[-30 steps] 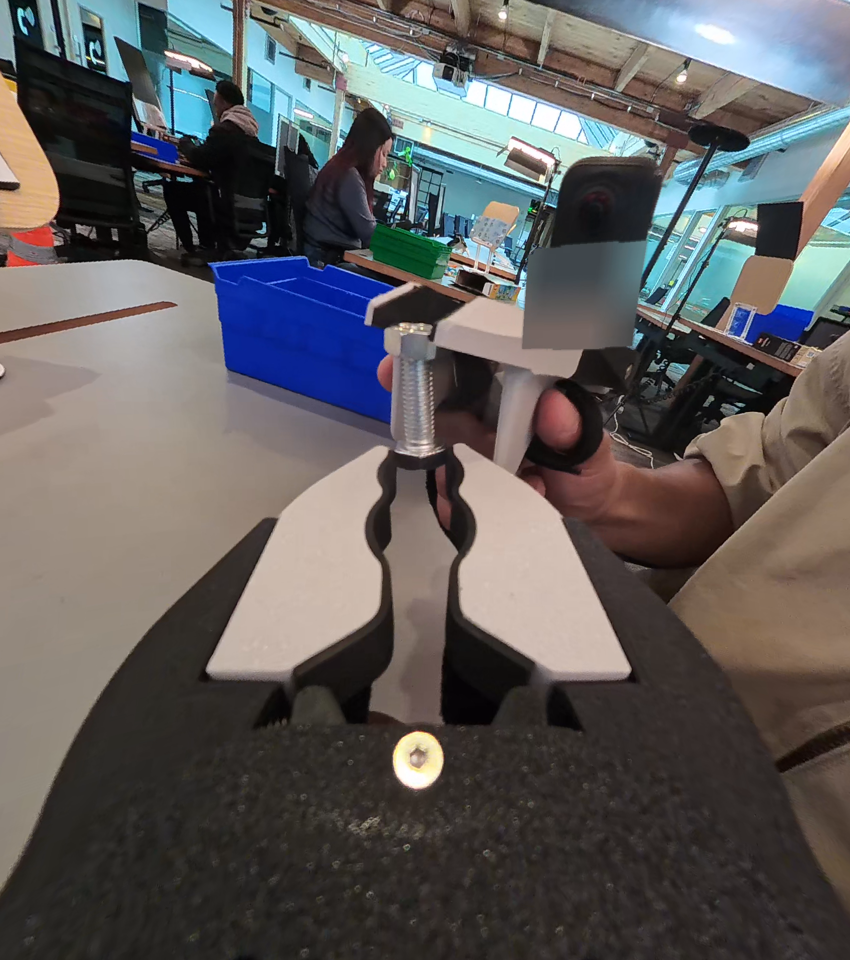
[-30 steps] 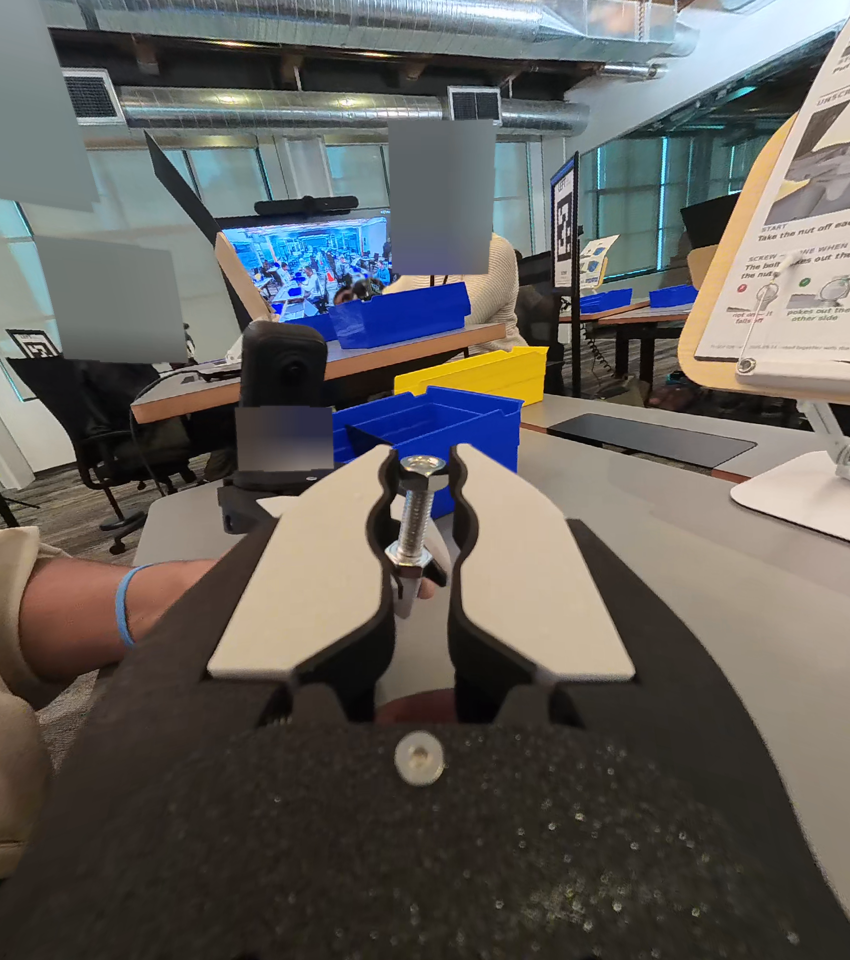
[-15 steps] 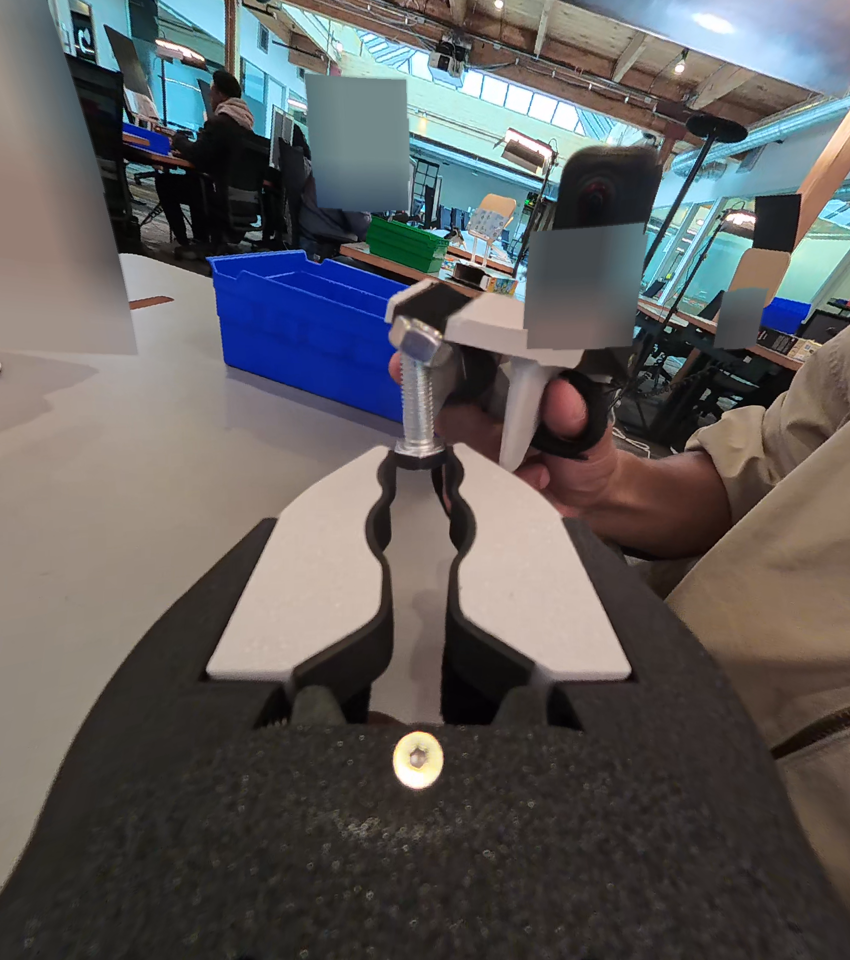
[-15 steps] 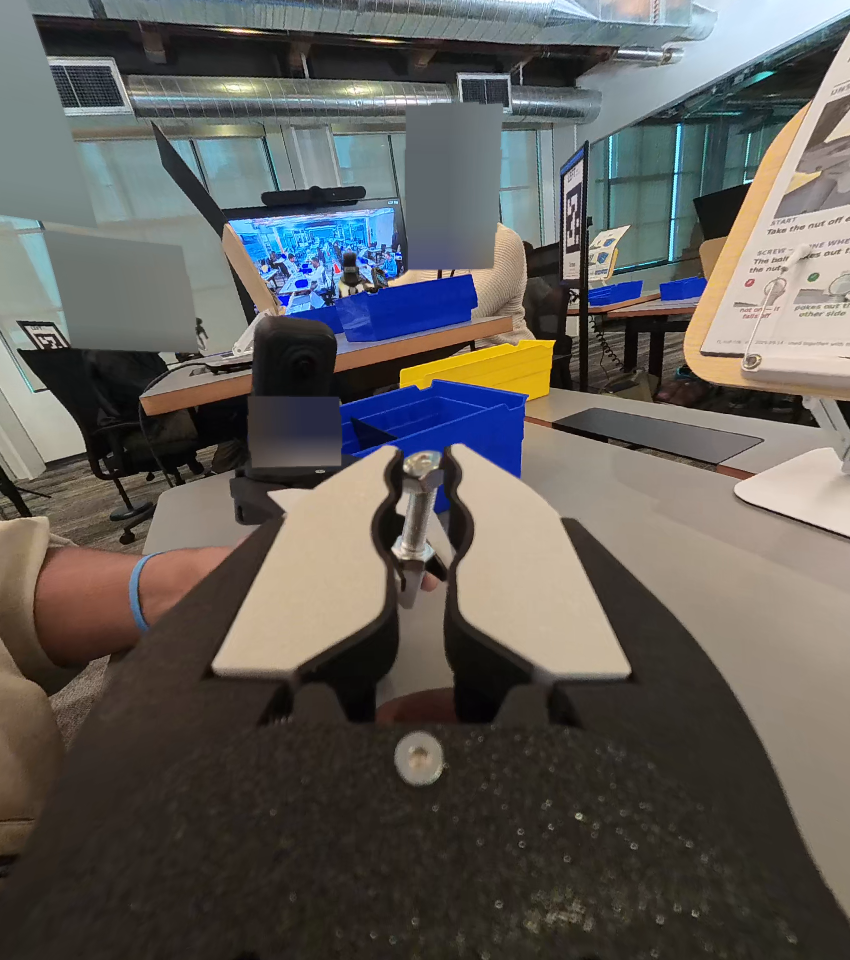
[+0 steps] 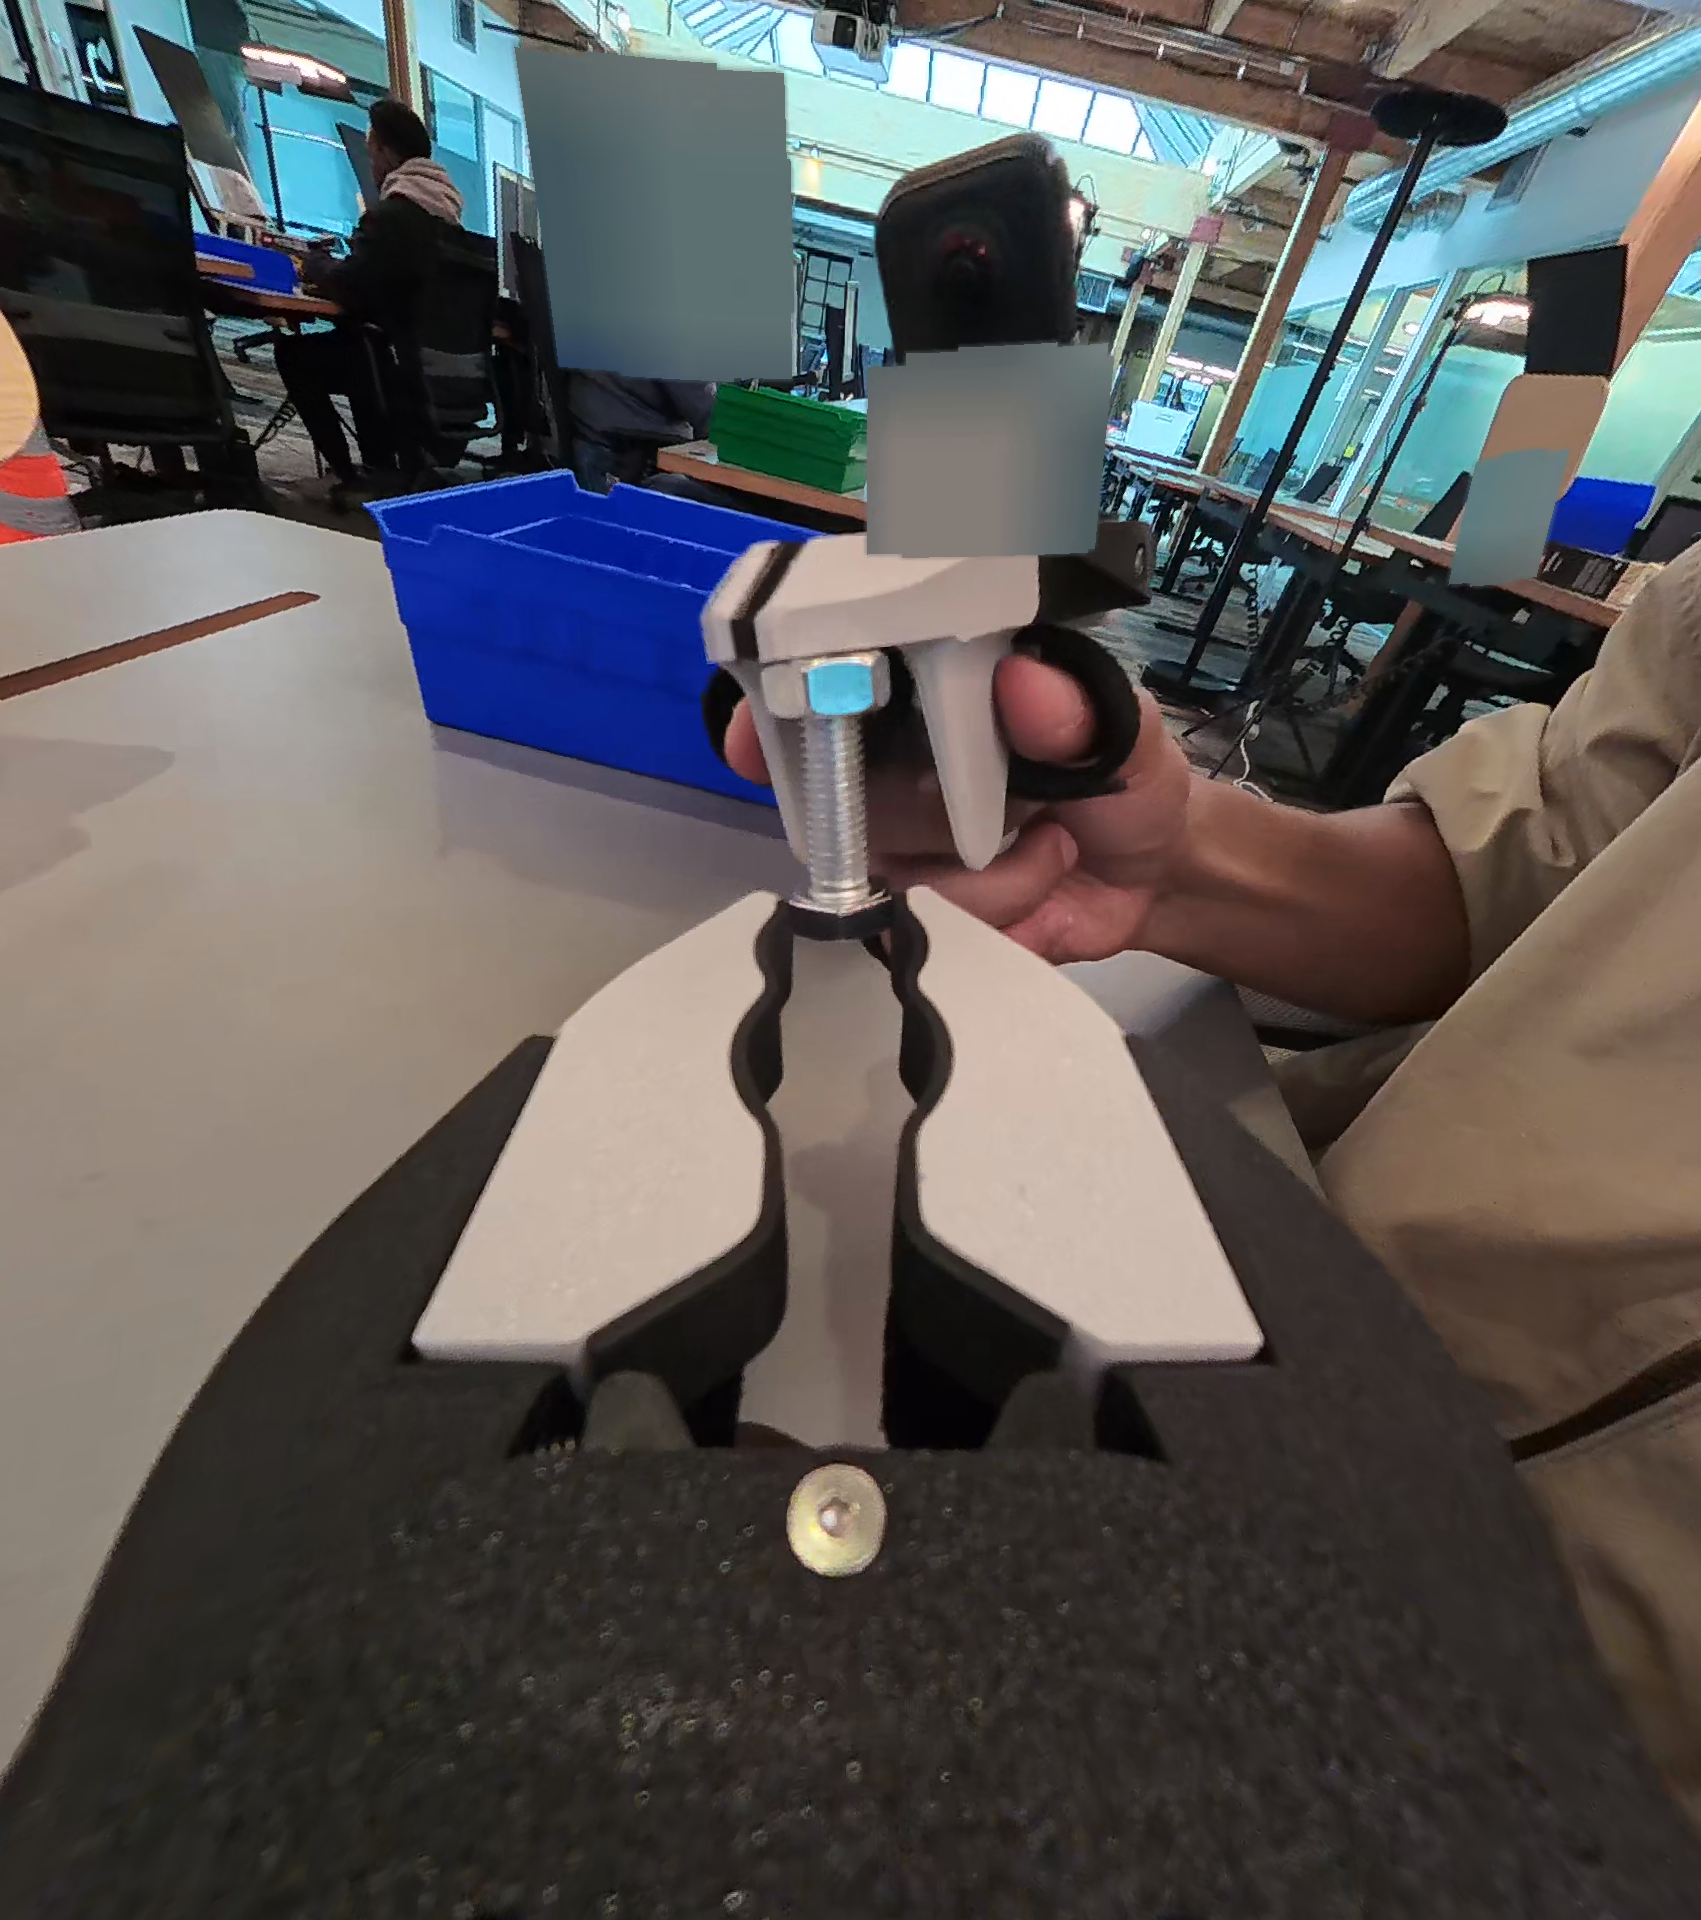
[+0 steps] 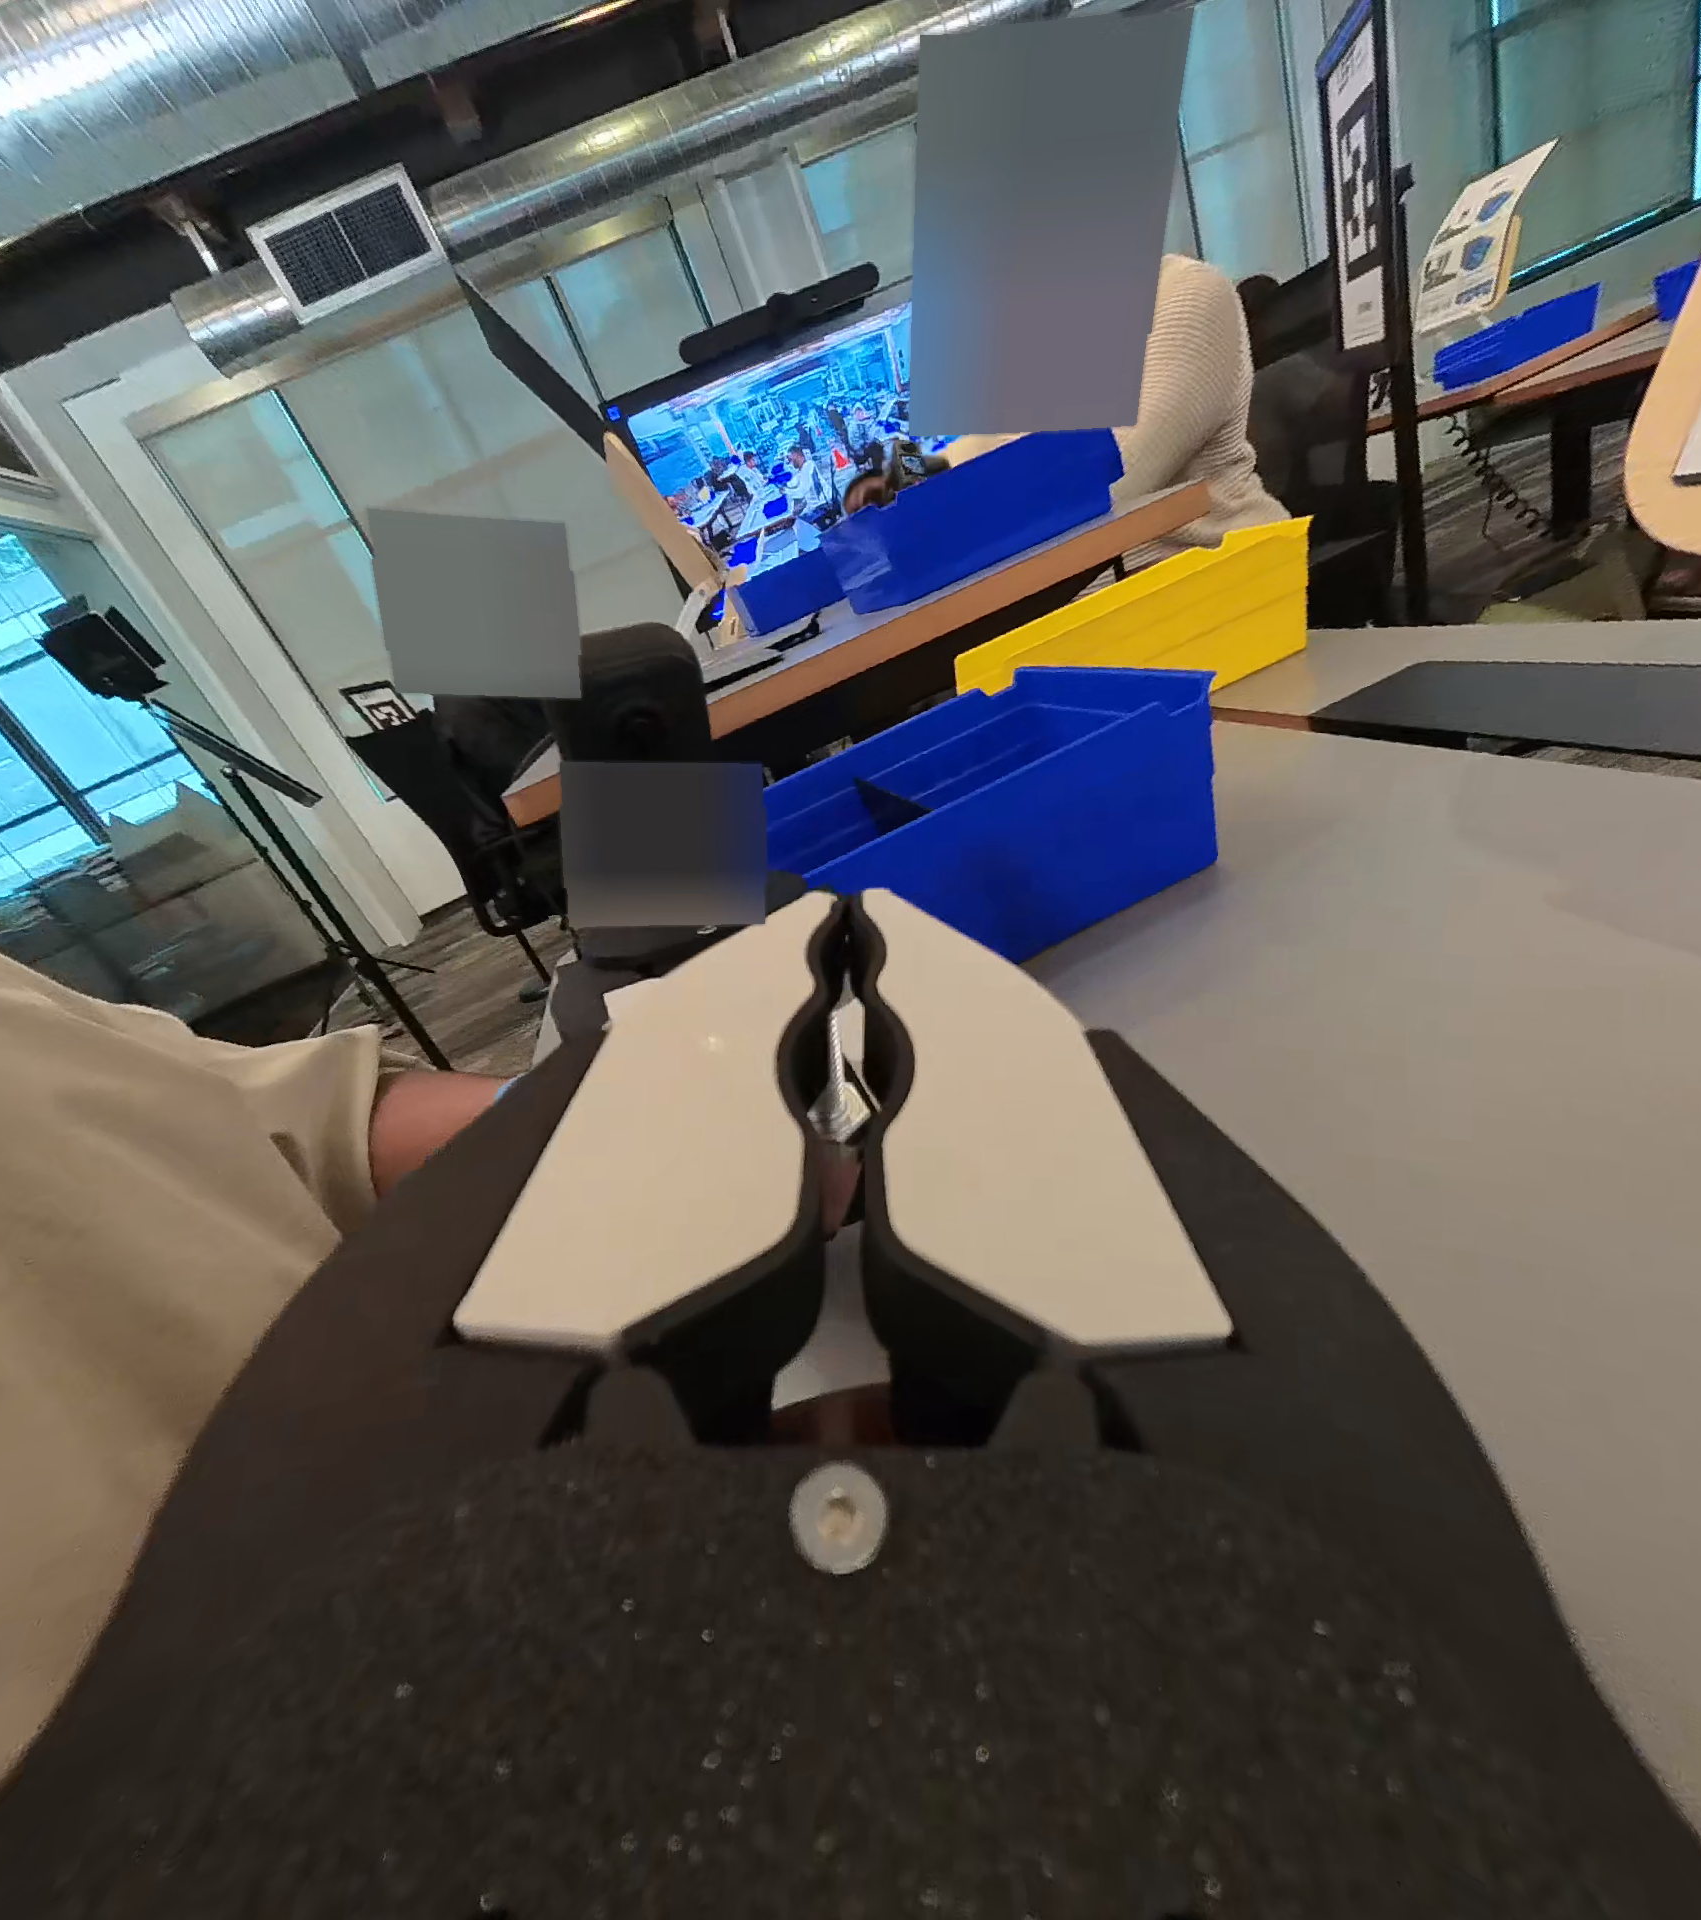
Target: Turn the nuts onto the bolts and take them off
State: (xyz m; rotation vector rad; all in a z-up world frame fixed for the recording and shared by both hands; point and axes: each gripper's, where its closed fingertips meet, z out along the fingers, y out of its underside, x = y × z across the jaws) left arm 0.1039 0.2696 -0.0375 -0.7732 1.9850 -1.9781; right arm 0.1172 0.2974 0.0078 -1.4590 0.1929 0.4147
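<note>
Grey and mostly bare, the surface (image 5: 202,935) runs ahead of both tongs, with a blue bin (image 5: 555,613) standing beyond their tips. The right tongs (image 5: 830,681) are pressed together on the head of the bolt (image 5: 833,800), which hangs upright from them. At its lower end the left tongs (image 5: 841,925) pinch the nut (image 5: 835,920) by their very tips. That grip looks shallow: if either hand tilts off the bolt's line while turning, the nut could bind on the thread or pop out of the tips and drop onto the surface below. In the right wrist view the bolt (image 6: 838,1091) shows only through a narrow gap.
</note>
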